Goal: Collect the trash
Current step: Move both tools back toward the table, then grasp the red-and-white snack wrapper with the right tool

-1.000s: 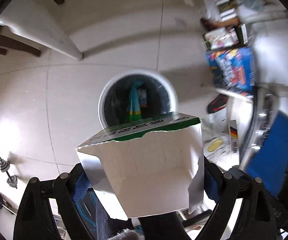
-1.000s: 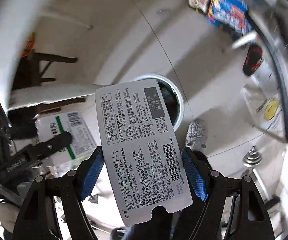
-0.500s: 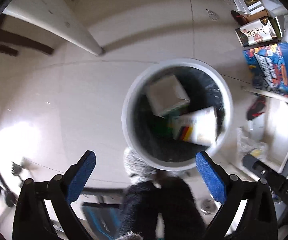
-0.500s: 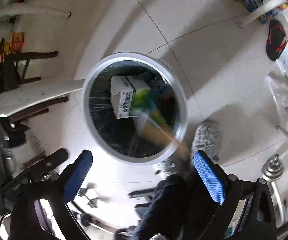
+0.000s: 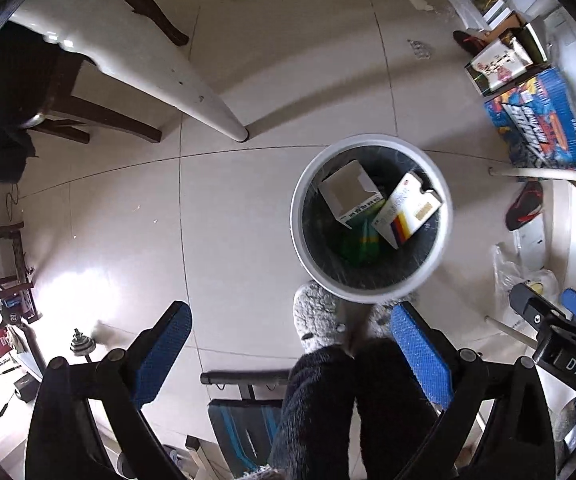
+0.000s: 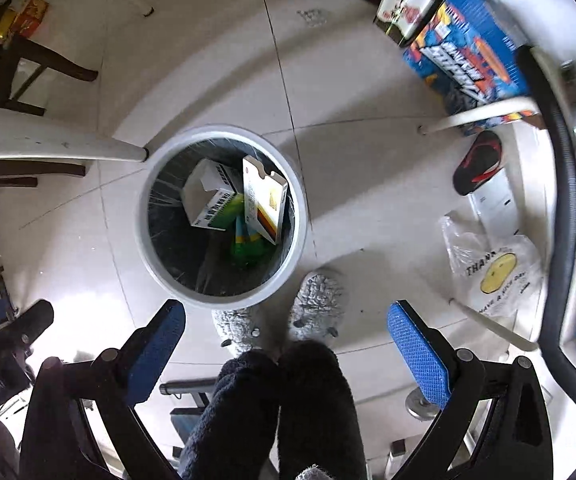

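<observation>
A round white trash bin (image 5: 440, 268) with a dark liner stands on the tiled floor; it also shows in the right wrist view (image 6: 155, 264). Inside lie a white and green box (image 5: 348, 194), a white medicine box with colour stripes (image 5: 406, 210) and green packaging (image 5: 362, 242). The same boxes show in the right wrist view: the white and green box (image 6: 207, 200) and the striped box (image 6: 263, 200). My left gripper (image 5: 292, 356) is open and empty above the floor, near the bin. My right gripper (image 6: 288, 344) is open and empty, to the right of the bin.
The person's grey slippers (image 6: 316, 304) and dark trouser legs stand next to the bin. A white table leg (image 5: 191, 92) and dark chairs are at the left. A blue printed box (image 6: 468, 52), a red-black sandal (image 6: 478, 162) and a plastic bag (image 6: 492, 268) lie at the right.
A second ago each gripper held a box over the bin. Both opened and the boxes fell into the bin. Both grippers have since drawn back a little from it.
</observation>
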Action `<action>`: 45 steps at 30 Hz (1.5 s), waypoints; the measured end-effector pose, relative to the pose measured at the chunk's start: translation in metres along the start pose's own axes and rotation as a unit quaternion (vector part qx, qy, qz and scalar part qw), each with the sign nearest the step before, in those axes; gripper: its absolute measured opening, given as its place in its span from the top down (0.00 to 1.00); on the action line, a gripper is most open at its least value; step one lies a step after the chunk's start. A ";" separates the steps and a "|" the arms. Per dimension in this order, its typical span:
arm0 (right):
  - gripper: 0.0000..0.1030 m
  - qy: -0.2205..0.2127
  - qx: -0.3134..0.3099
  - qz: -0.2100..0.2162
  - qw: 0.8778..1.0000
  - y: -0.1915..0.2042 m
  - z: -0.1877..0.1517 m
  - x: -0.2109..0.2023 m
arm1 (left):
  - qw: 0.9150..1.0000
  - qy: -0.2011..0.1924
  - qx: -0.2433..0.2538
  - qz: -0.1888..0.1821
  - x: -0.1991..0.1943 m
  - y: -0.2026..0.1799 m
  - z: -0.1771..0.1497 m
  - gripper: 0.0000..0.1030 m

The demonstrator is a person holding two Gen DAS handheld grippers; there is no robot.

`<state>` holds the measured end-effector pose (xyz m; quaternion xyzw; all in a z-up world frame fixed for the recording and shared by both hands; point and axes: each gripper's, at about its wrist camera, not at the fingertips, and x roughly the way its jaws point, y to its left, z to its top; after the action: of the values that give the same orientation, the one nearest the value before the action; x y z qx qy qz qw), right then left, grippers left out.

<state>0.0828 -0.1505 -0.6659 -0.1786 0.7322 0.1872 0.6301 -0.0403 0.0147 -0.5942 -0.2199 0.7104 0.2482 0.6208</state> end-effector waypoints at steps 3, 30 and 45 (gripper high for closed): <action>0.01 -0.011 -0.003 -0.004 1.000 0.001 -0.008 -0.037 | 1.000 -0.008 -0.004 -0.006 -0.032 0.001 -0.009 0.01; 0.01 -0.126 0.020 0.039 0.991 -0.011 0.006 -0.392 | 0.981 -0.190 0.009 -0.026 -0.322 -0.007 0.048 0.00; 0.01 -0.007 -0.373 -0.160 0.914 0.030 0.243 -0.322 | 0.989 -0.103 -0.104 0.029 -0.277 -0.056 0.176 0.00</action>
<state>0.3213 0.0050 -0.3791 -0.5140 0.5664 0.3449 0.5441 0.1669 0.0823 -0.3429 -0.2353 0.6189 0.3600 0.6573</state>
